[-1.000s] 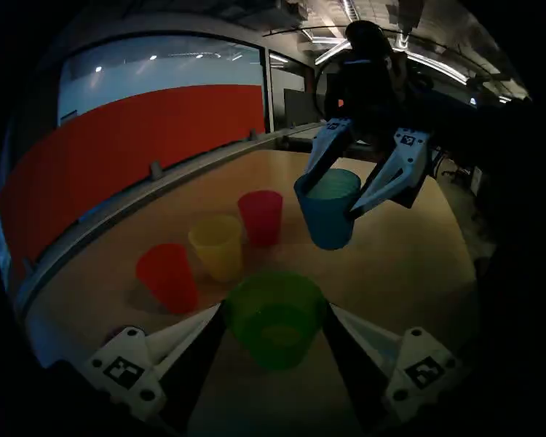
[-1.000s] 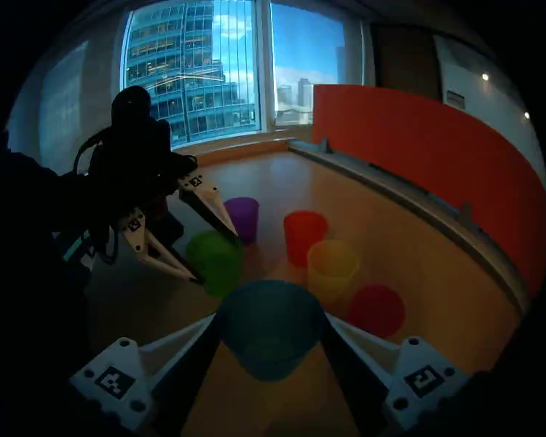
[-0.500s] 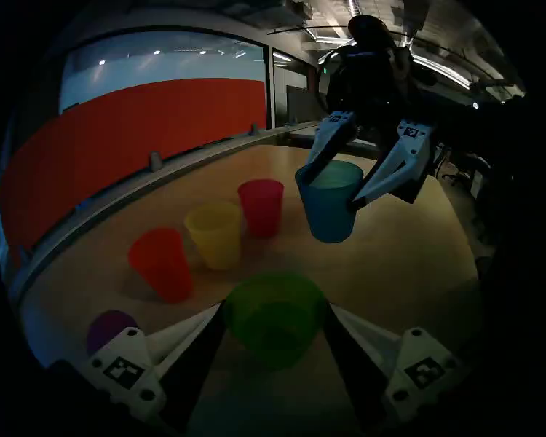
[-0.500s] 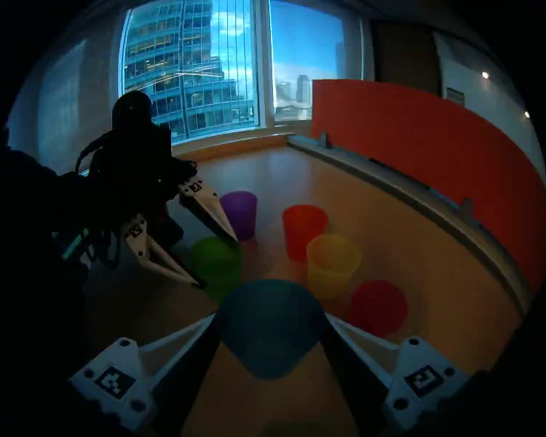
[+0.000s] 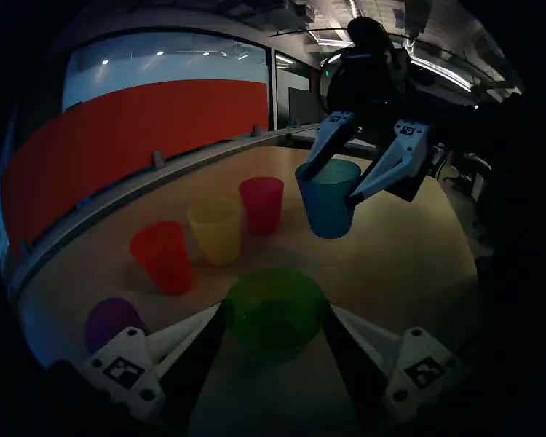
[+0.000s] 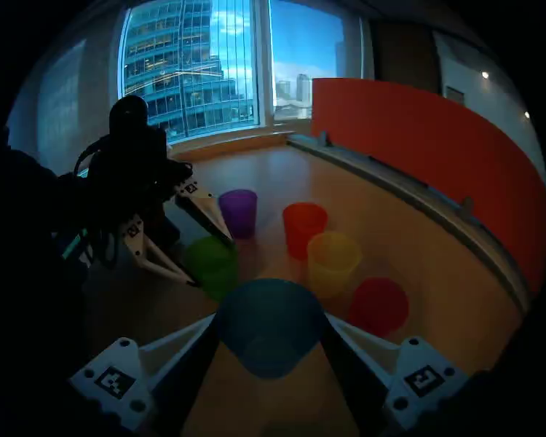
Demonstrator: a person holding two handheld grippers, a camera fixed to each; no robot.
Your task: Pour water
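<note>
**Item 1, left gripper (image 5: pixel 273 315).** Fingers closed on the green cup (image 5: pixel 274 306), one on each side of its wall. The cup is upright with its mouth open upward. Whether its base rests on the desk (image 5: pixel 411 255) I cannot tell.

**Item 2, right gripper (image 6: pixel 271 324).** Fingers closed on the blue cup (image 6: pixel 271 331), pressing both sides. In the left gripper view this cup hangs clear above the desk, far and a little right of the green cup, close to upright. The two cups are apart.

**Item 3, spare cups on the desk.** In the left gripper view they run from near left to far centre:
- purple cup (image 5: pixel 111 322)
- orange cup (image 5: pixel 162 255)
- yellow cup (image 5: pixel 216 229)
- pink cup (image 5: pixel 262 204)

All four are upright and none is gripped.

**Item 4, contents.** The light is too dim to show water in either held cup.

**Item 5, step in hand.** Judged as the approach before pouring: both cups are gripped and neither is tipped.

**Item 6, next move.**
- Probably bring the blue cup's rim over the green cup's mouth.
- Then tilt it slowly while the green cup is held steady.
- Risk: spilling onto the desk if the rims are not lined up.
</note>
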